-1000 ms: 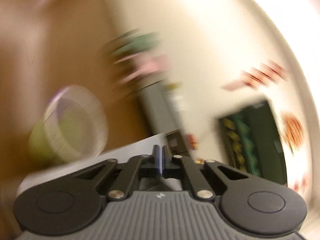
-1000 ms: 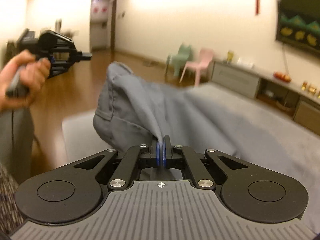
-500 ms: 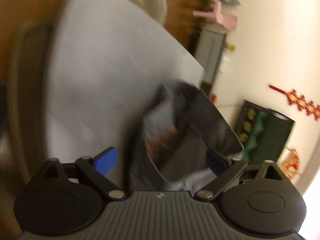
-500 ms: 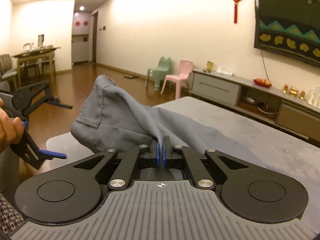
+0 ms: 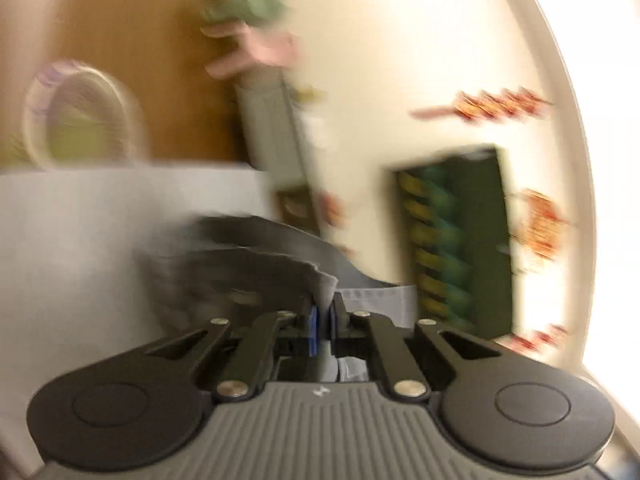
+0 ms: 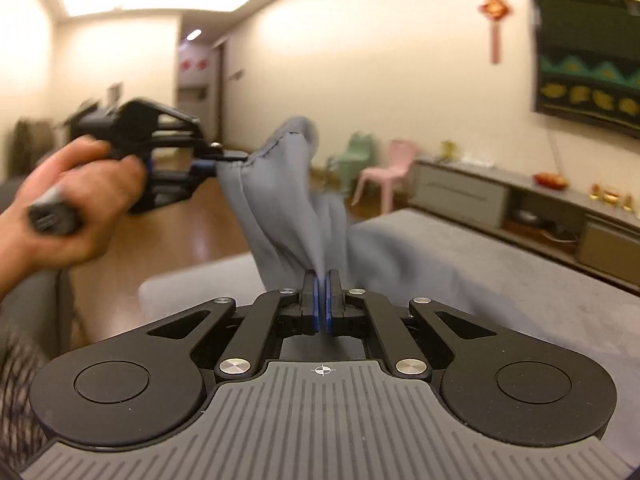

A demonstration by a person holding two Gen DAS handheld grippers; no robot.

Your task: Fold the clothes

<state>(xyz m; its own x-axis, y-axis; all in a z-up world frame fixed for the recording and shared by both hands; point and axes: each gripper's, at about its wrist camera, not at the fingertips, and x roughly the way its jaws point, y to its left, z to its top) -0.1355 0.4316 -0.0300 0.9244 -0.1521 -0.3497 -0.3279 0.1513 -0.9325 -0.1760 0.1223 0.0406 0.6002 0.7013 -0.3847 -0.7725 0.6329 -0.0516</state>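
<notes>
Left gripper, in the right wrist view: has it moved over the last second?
Yes. The left gripper has gone from low by the sofa edge up to the cloth, where its jaws now pinch the hem.

A grey garment (image 6: 288,200) hangs stretched in the air between two pinch points; one stitched hem corner is raised high at the left, another edge gathered low in front; its cloth falls in long folds, the rest trailing down onto a grey padded surface (image 6: 500,264) behind; left-wrist view blurred.

Warm ceiling glow, fisheye edges, motion-smeared left view.
</notes>
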